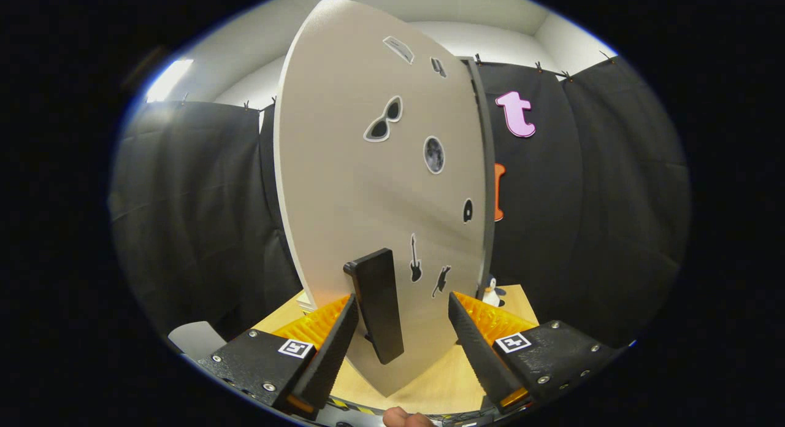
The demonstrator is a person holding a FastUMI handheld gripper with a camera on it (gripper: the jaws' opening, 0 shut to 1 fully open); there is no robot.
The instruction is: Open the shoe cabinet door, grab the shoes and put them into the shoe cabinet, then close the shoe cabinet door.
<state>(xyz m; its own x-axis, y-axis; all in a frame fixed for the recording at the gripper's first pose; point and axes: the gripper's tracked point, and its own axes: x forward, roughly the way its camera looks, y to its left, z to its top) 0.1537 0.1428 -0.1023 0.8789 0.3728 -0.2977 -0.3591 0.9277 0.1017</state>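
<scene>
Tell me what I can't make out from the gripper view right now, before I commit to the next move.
- Cabinet inside and shoes: hidden behind the door panel in the gripper view.
- Contact: the gripper is open around the black handle; whether the near finger touches it cannot be told.
- Small penguin figure: mostly covered by the door's edge.
- Wooden table: largely blocked by door and fingers.
- Stickers: the topmost are too distorted to identify.

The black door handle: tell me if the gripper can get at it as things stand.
Probably yes. The gripper is open, and the black handle on the cabinet door stands between its fingers, close to the left one. Nothing lies between fingers and handle; closing should catch it.
</scene>
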